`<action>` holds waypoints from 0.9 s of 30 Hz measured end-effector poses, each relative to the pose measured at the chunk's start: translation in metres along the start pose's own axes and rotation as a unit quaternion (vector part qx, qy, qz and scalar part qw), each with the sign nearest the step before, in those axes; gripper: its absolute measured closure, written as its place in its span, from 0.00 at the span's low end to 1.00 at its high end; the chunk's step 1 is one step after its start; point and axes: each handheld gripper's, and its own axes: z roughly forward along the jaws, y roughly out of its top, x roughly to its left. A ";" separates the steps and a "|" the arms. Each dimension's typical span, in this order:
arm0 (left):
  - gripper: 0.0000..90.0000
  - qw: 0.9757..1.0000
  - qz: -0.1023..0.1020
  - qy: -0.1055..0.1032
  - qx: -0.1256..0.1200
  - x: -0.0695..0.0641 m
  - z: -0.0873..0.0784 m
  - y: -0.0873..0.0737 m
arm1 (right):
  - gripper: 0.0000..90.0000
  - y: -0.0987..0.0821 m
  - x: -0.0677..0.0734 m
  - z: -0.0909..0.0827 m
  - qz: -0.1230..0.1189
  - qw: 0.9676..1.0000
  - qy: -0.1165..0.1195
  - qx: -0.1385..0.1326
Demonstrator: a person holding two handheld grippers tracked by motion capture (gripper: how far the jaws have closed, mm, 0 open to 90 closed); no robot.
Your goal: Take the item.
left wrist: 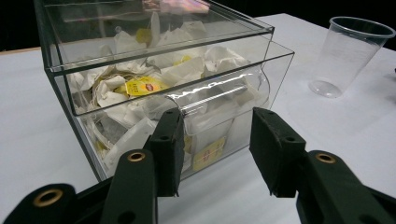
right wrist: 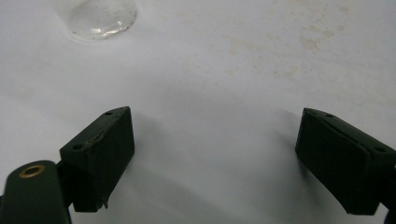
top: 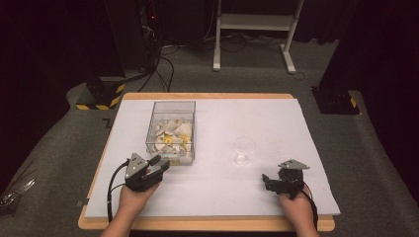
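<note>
I have the left gripper (left wrist: 212,149) spread wide at the near wall of the clear tea-bag box (left wrist: 159,88), seemingly to open it, while my right gripper (right wrist: 212,154) gapes empty near the plastic cup (top: 244,149).

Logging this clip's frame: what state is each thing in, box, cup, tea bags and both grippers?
Clear box: drawer slightly pulled out, lid panel on top.
Tea bags: piled inside the box.
Plastic cup: upright, empty, apart from the box.
Left gripper: open, at the drawer's front handle.
Right gripper: open, holding nothing, over the white table cover.
</note>
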 end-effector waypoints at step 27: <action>0.66 1.000 0.010 0.006 0.008 -0.014 -0.021 -0.008 | 0.13 0.000 0.000 0.000 0.000 1.000 -0.001 0.000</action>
